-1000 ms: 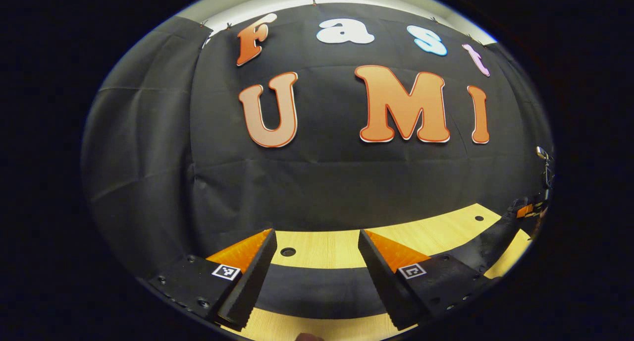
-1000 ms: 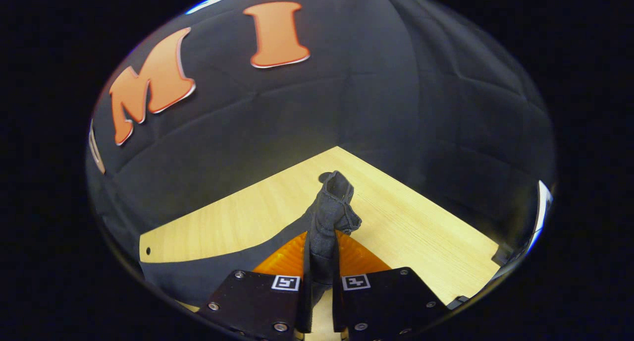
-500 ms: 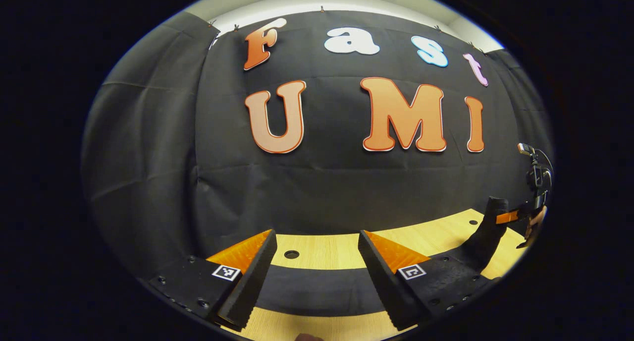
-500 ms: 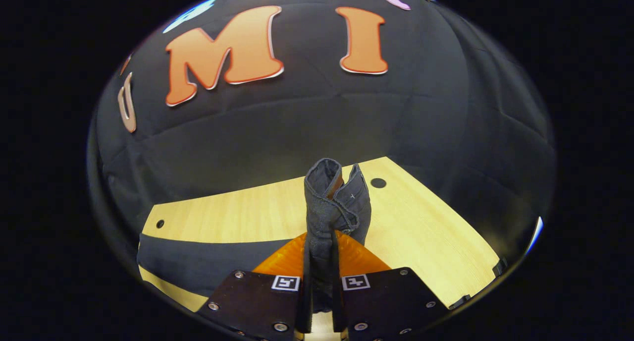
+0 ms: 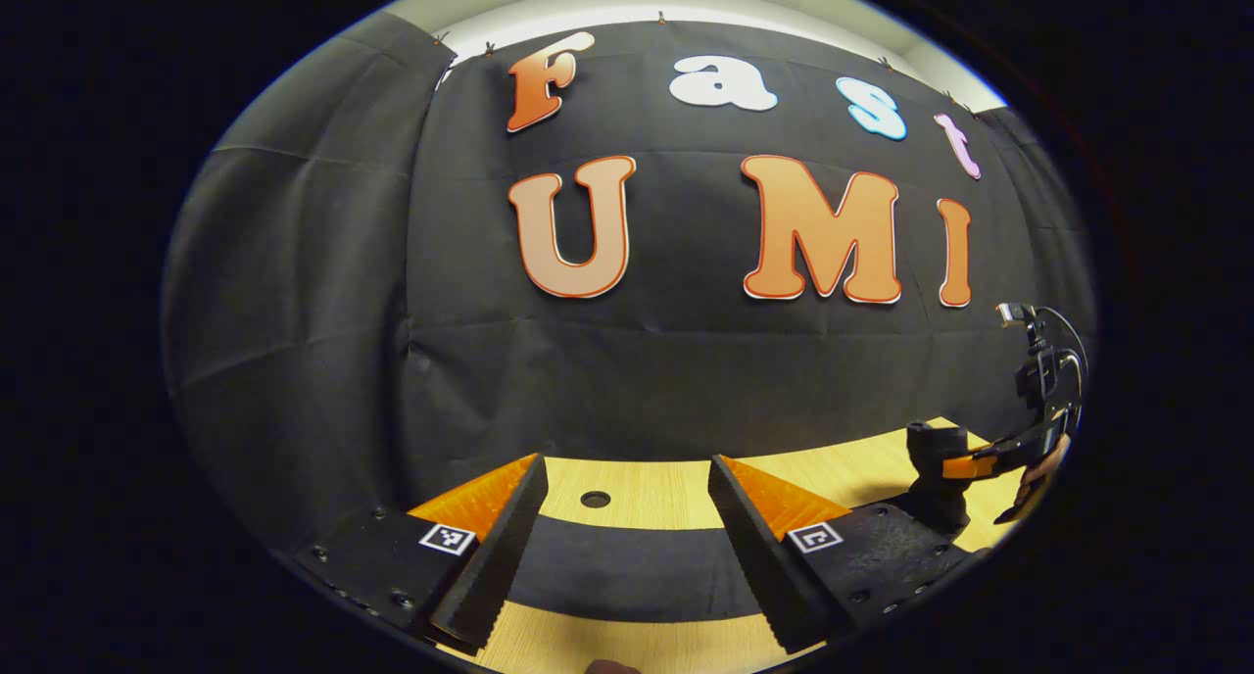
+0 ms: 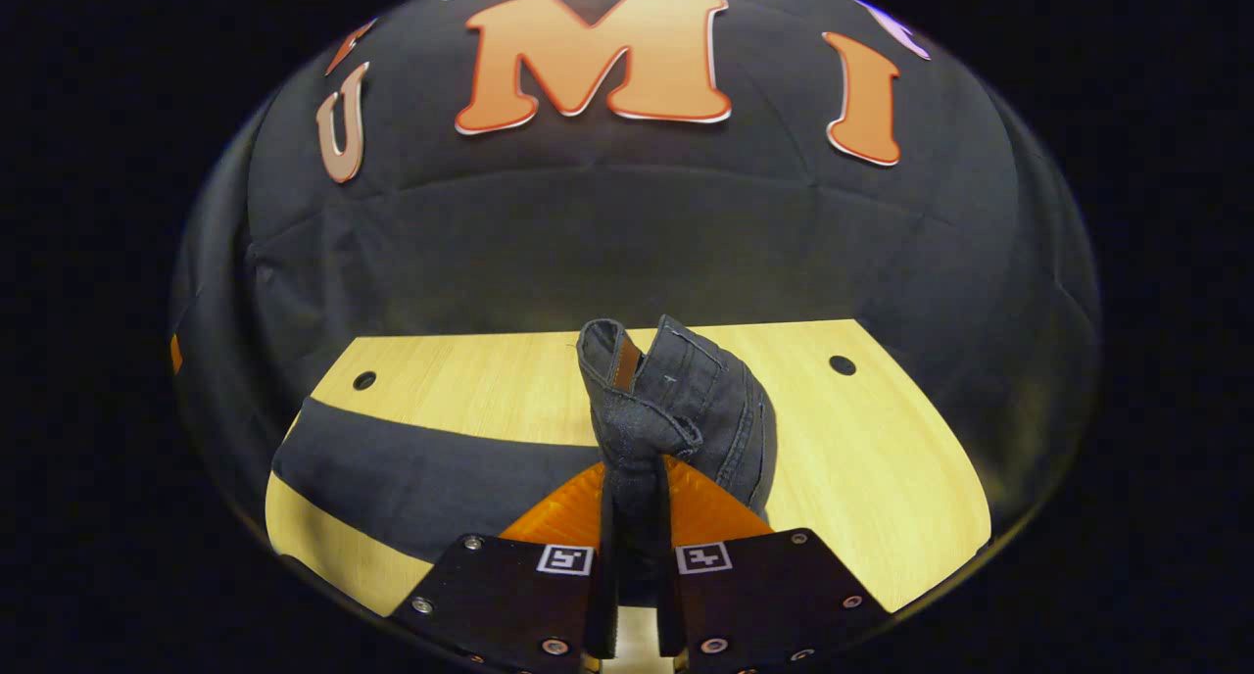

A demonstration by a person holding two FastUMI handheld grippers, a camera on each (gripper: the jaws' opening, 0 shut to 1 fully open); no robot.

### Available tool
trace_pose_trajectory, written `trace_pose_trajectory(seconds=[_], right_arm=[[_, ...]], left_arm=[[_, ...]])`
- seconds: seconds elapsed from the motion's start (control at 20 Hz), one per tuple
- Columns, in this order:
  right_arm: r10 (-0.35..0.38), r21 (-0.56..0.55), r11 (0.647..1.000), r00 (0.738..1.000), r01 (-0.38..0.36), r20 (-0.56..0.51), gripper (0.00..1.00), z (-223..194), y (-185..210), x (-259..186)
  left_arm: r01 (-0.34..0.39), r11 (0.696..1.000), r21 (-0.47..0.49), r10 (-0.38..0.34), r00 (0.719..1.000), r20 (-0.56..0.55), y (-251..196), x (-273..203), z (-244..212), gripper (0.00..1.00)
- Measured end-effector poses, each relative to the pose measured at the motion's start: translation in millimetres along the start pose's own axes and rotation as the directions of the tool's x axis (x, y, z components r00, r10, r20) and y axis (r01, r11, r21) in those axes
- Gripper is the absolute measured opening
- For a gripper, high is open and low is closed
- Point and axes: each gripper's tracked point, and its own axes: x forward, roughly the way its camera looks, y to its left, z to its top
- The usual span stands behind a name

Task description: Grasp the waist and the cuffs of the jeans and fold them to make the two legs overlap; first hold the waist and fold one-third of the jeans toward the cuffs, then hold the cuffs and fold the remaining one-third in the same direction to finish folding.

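Dark jeans (image 6: 421, 478) lie in a long band across the wooden table (image 6: 882, 458). My right gripper (image 6: 635, 483) is shut on the waist (image 6: 676, 390), which stands bunched and lifted above its fingers, with a brown inner patch showing. In the left gripper view my left gripper (image 5: 625, 473) is open and low over the table. A strip of the jeans (image 5: 627, 566) lies flat between its fingers and nothing is held. Farther off at the right edge, the right gripper (image 5: 970, 463) holds up the raised waist (image 5: 936, 458), with a hand behind it.
The black cloth wall closes the table's far side in both views. Round holes sit in the tabletop (image 6: 364, 380) (image 6: 841, 365) (image 5: 595, 499). Bare wood lies right of the lifted waist in the right gripper view.
My right gripper has lifted the waist and swung it leftward toward the legs, and more fabric now bunches above its fingers. My left gripper stays open and has barely moved.
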Motion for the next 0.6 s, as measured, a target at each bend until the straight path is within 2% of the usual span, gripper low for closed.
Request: trace_pose_trajectory(seconds=[0.35,0.6], right_arm=[[-0.003,-0.073,0.997,0.999,-0.001,-0.051,0.17,-29,33,18],[-0.008,-0.123,0.992,0.998,0.0,-0.065,0.16,-48,52,25]], left_arm=[[-0.051,0.999,-0.02,0.05,0.998,-0.032,44,0,-16,1.0],[-0.047,0.999,-0.015,0.046,0.997,-0.062,67,6,-31,0.99]])
